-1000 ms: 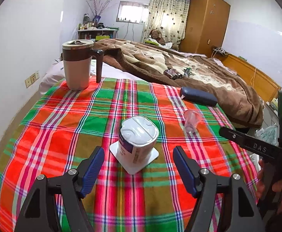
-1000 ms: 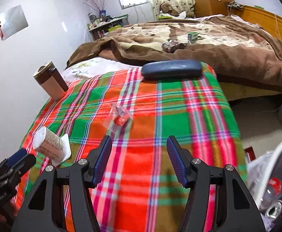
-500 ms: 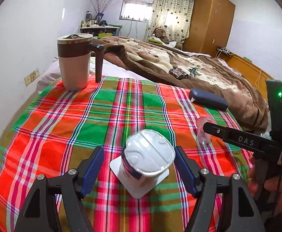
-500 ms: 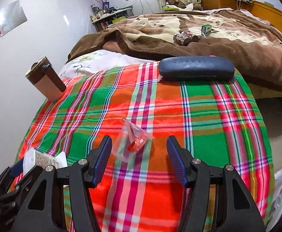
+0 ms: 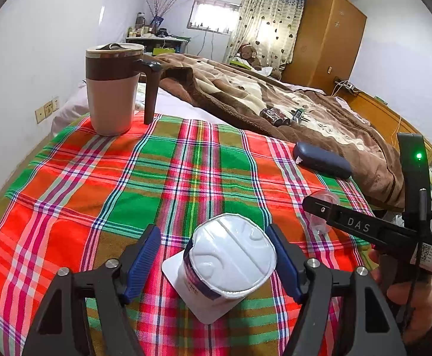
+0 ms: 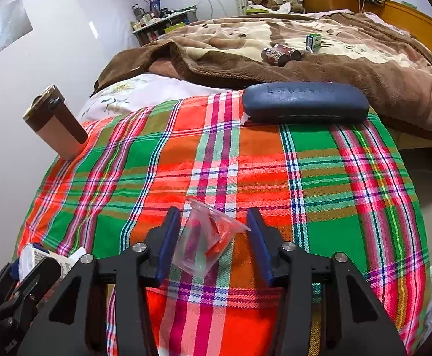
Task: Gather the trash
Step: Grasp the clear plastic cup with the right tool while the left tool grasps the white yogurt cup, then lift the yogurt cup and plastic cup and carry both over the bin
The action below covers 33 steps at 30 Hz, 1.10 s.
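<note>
**Both grippers closing around trash on the plaid cloth**

Left wrist view: the left gripper [image 5: 213, 255] points down at the plaid tablecloth [image 5: 144, 178], and its jaws are closing with an upturned white yogurt cup [image 5: 230, 264] standing between them. The blue pad at 3 o'clock of the cup sits right against its rim; the pad at 9 o'clock is apart from it, with a strip of cloth showing between, so the cup is bracketed but not clamped. The cup rests on its own square white lid flange. At 11 o'clock, near the far edge of the cloth, stands a lidded beige-and-brown mug [image 5: 113, 89]. At 2 o'clock lies a dark blue glasses case [image 5: 322, 160], with a brown blanket [image 5: 260, 95] covering the bed beyond it. At 3 o'clock the right gripper [image 5: 325, 213] reaches in from the side, held in a hand [image 5: 408, 293], its tips over a clear plastic cup [image 5: 322, 225] that it partly hides.

Right wrist view: the right gripper [image 6: 213, 231] has its jaws closing around the crumpled clear plastic cup [image 6: 207, 240], which lies on its side on the cloth [image 6: 349, 207] with red residue inside. Both pads stand just beside the cup; whether either touches it cannot be told. The glasses case [image 6: 304, 103] lies at 1 o'clock at the cloth's far edge, the mug [image 6: 57, 124] at 10 o'clock. At 8 o'clock the left gripper [image 6: 23, 281] shows in the corner with the yogurt cup [image 6: 32, 258] at its tips.
</note>
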Tool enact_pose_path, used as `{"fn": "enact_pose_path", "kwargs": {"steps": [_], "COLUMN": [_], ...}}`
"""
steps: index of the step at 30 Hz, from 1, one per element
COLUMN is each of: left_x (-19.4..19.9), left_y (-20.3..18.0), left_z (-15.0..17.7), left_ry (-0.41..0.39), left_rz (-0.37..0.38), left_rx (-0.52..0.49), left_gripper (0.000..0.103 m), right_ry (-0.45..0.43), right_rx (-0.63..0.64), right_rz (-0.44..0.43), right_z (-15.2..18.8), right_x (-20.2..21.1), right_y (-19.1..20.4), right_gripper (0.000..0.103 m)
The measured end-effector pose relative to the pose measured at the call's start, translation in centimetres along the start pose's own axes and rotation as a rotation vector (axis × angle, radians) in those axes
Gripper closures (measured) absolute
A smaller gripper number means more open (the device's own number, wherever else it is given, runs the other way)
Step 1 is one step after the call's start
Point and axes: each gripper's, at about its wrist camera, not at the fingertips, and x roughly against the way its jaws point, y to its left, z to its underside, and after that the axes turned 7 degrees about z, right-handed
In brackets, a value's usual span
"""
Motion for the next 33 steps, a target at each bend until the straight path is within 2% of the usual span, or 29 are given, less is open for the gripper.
{"fn": "enact_pose_path", "kwargs": {"steps": [3, 6, 19, 33], "left_x": [-0.1, 0.0, 1.6, 6.4], "left_y": [0.0, -0.1, -1.6, -6.0], "left_z": [0.0, 0.0, 0.7, 2.7], "left_ry": [0.003, 0.000, -0.005, -0.026], "left_rz": [0.001, 0.008, -0.014, 0.022], "left_rx": [0.002, -0.003, -0.052, -0.115], "left_gripper": [0.039, 0.049, 0.049, 0.049], "right_ry": [-0.008, -0.018, -0.056, -0.099], "right_rx": [0.012, 0.019, 0.026, 0.017], "right_rz": [-0.002, 0.000, -0.007, -0.020], "right_z": [0.1, 0.3, 1.3, 3.6], "right_x": [0.1, 0.1, 2.5, 7.5], "right_y": [0.2, 0.3, -0.3, -1.9], "right_gripper": [0.055, 0.056, 0.056, 0.056]}}
